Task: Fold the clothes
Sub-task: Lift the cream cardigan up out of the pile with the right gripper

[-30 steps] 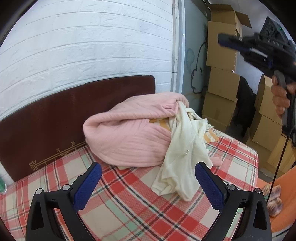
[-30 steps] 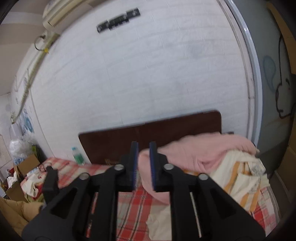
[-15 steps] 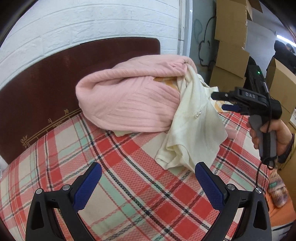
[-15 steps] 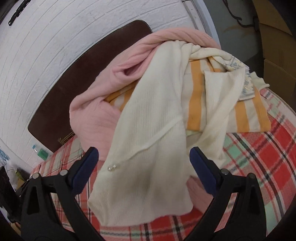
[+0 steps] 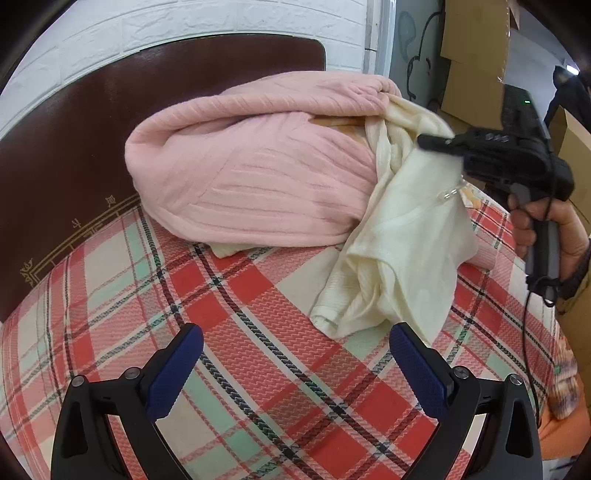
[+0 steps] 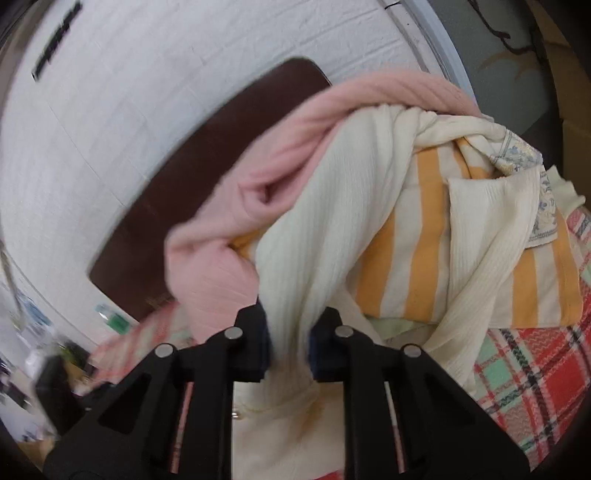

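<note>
Clearly the cream top [image 6: 306,258] is soft, light and limp, so it will sag and drag whatever it is tangled with; a seam or hem is likely the surest hold. It lies draped over a pink sweater [image 5: 251,173] and a striped orange cloth [image 6: 417,258], heaped at the head end of the bed [image 5: 258,306], against the dark headboard [image 5: 74,147]. Closed on a fold of that top is the right gripper [image 6: 290,343]; the left gripper [image 5: 295,369] hangs wide open above the plaid cover, holding nothing. Behind stand a white brick wall [image 5: 258,18] and stacked cardboard boxes [image 5: 476,62].
</note>
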Available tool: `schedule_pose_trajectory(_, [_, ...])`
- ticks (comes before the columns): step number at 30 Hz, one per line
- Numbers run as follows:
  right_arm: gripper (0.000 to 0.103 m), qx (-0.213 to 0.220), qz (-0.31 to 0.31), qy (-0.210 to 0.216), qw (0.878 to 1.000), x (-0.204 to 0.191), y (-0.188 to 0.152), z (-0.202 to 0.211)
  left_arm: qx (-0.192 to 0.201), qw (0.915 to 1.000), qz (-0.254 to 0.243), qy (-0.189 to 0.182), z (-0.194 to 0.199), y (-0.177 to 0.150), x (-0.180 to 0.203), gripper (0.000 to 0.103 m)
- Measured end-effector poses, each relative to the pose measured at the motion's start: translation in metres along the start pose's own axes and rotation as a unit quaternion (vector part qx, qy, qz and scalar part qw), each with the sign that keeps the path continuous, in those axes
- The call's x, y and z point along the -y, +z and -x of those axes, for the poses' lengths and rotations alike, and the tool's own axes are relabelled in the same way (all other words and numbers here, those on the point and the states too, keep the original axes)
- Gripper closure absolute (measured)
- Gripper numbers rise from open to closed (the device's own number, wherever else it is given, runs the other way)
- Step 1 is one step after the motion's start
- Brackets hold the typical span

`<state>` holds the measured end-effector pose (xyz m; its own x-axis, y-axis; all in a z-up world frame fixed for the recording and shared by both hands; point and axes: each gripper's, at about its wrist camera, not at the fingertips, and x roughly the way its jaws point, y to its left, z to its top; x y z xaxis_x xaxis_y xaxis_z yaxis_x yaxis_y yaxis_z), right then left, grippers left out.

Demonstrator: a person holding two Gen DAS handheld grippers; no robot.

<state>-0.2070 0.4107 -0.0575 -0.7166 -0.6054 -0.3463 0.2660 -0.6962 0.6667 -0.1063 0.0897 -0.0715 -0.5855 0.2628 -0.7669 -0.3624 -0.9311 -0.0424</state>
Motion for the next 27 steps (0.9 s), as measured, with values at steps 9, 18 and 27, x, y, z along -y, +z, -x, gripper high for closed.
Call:
schedule_pose_trajectory(9, [0.085, 0.07, 0.043, 0.136, 0.987, -0.066, 0.013, 0.102, 0.006, 0.9993, -0.02, -0.031, 0.001, 0.008, 0.022, 0.001])
schedule_pose_trajectory(18, [0.085, 0.099, 0.15, 0.201, 0.963, -0.196, 0.029, 0.163, 0.061, 0.9939, -0.053, -0.074, 0.057, -0.003, 0.029, 0.001])
schedule_pose_trajectory(27, [0.085, 0.065, 0.189, 0.287, 0.937, -0.296, 0.003, 0.157, 0.142, 0.9757, -0.125, -0.111, 0.156, -0.047, 0.013, 0.001])
